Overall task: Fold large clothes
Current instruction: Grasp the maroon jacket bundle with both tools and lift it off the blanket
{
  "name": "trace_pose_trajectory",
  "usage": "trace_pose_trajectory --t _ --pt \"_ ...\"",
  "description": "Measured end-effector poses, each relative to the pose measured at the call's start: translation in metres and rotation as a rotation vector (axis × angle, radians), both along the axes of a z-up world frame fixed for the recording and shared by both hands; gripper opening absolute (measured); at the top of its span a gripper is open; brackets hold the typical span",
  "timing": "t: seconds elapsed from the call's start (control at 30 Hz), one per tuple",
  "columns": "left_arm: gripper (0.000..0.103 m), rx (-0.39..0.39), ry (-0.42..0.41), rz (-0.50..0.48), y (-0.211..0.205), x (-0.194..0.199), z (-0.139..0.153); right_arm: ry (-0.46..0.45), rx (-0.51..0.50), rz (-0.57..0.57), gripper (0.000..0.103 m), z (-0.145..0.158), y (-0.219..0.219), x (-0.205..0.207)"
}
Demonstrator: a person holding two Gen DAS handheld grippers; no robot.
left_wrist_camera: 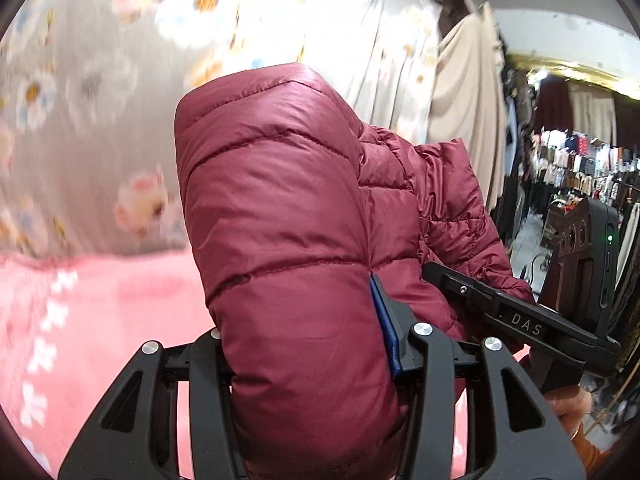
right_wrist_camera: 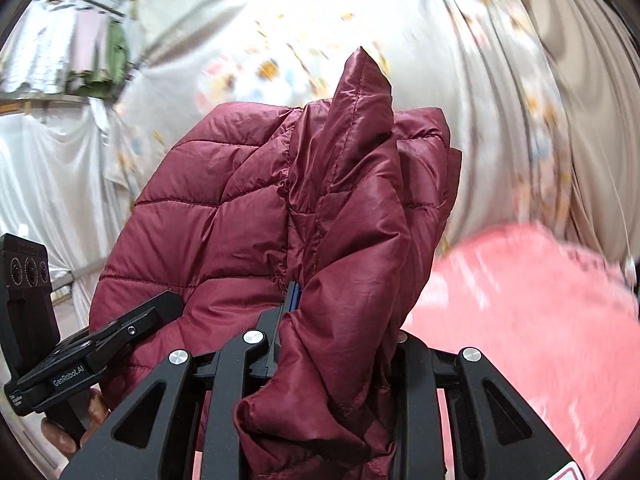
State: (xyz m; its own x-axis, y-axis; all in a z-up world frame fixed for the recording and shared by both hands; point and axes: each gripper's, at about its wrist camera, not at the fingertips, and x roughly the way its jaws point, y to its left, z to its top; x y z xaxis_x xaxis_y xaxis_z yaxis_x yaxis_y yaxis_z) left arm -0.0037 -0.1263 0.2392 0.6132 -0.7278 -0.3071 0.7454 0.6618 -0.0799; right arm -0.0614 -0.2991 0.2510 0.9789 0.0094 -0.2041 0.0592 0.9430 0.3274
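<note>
A maroon quilted puffer jacket (left_wrist_camera: 280, 208) is held up in the air above a pink bed cover (left_wrist_camera: 104, 320). My left gripper (left_wrist_camera: 304, 344) is shut on a thick fold of the jacket; its blue pad shows on the right side of the fold. My right gripper (right_wrist_camera: 340, 320) is shut on another bunched part of the jacket (right_wrist_camera: 352, 200), which rises to a point. Each gripper shows in the other's view: the right one (left_wrist_camera: 520, 316) at the jacket's right edge, the left one (right_wrist_camera: 100, 344) at its lower left.
A floral curtain (left_wrist_camera: 100, 80) hangs behind the bed, with a beige cloth (left_wrist_camera: 468, 92) beside it. Racks of hanging clothes (left_wrist_camera: 580, 168) fill the shop to the right. White sheets (right_wrist_camera: 48, 168) hang at the left. The pink cover (right_wrist_camera: 520, 320) spreads below.
</note>
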Motion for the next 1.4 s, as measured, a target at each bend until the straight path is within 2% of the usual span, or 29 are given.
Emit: trace_pose_trajectory --t 0.2,0.37,0.53,0.6,0.73,0.9,1.17,1.4 --pt "0.047 -0.077 -0.178 0.000 0.033 -0.006 0.044 -0.127 -0.066 0.039 0.026 0.044 0.029 0.003" --pt "0.048 -0.105 -0.294 0.025 0.058 0.001 0.063 -0.210 -0.098 0.085 0.026 0.066 0.052 0.016" --pt "0.051 -0.137 -0.351 0.042 0.086 0.018 0.074 -0.222 -0.134 0.137 0.026 0.074 0.078 0.047" --pt "0.052 -0.147 -0.343 0.054 0.099 0.020 0.075 -0.208 -0.137 0.162 0.026 0.069 0.086 0.067" --pt "0.053 -0.151 -0.305 0.098 0.131 0.052 0.061 -0.166 -0.120 0.199 0.026 0.050 0.096 0.104" --pt "0.053 -0.120 -0.250 0.142 0.146 0.098 0.035 -0.065 -0.073 0.225 0.026 0.011 0.098 0.161" --pt "0.053 -0.056 -0.042 0.195 0.150 0.197 -0.039 0.105 -0.002 0.210 0.026 -0.083 0.097 0.248" --pt "0.053 0.015 0.110 0.220 0.146 0.261 -0.118 0.252 0.060 0.188 0.026 -0.163 0.090 0.291"
